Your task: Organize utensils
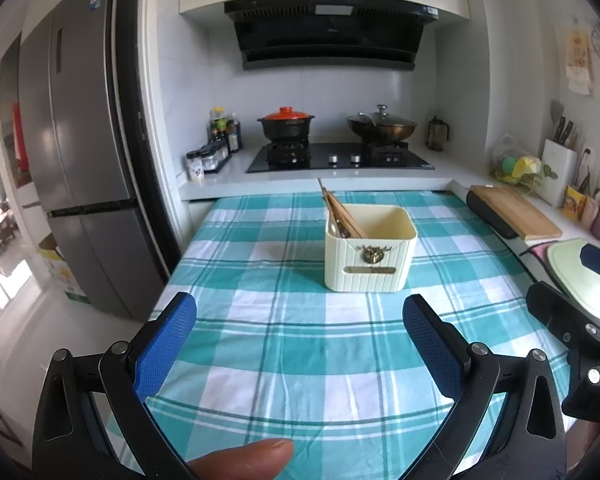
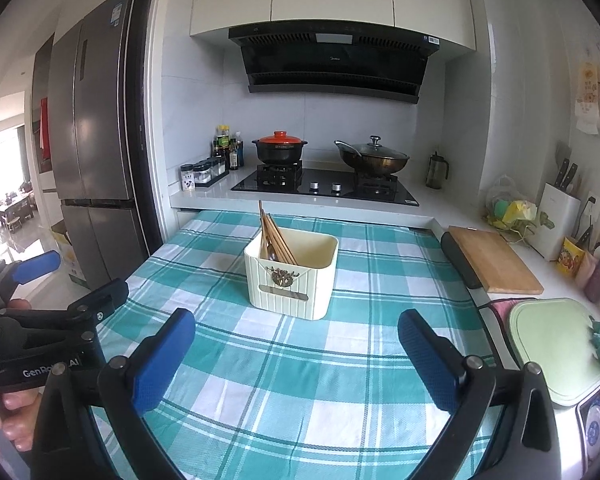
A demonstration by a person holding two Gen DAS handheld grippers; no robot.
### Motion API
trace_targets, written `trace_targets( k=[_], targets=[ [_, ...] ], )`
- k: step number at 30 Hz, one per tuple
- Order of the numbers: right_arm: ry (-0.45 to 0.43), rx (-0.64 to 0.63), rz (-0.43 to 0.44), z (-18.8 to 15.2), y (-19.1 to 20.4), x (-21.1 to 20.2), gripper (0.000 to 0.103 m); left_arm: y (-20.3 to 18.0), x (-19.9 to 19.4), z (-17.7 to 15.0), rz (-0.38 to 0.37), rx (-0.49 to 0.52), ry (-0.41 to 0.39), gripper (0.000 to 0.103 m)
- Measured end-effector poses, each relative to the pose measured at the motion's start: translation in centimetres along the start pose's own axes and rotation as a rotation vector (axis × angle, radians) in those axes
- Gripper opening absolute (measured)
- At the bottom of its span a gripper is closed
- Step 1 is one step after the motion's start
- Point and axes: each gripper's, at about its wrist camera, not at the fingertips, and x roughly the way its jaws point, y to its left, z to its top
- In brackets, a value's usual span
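Left gripper (image 1: 300, 328) and right gripper (image 2: 296, 344) agape before utensil box (image 1: 370, 258).

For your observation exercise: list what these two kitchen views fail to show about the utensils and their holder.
1. Lower ends of the brown wooden chopsticks and the metal spoon: both views, hidden by the walls of the cream ribbed plastic box.
2. Chopstick count: they overlap.
3. Brass nameplate wording: too small.
4. Box's back: faces away.
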Motion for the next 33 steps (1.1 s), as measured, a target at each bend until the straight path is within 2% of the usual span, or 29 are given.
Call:
trace_targets(
  k=[33],
  targets=[
    [0.006, 0.009, -0.026, -0.23, 0.03, -0.65, 0.103, -0.23, -0.06, -0.29, 0.005, 0.006, 0.022, 0.103]
  ],
)
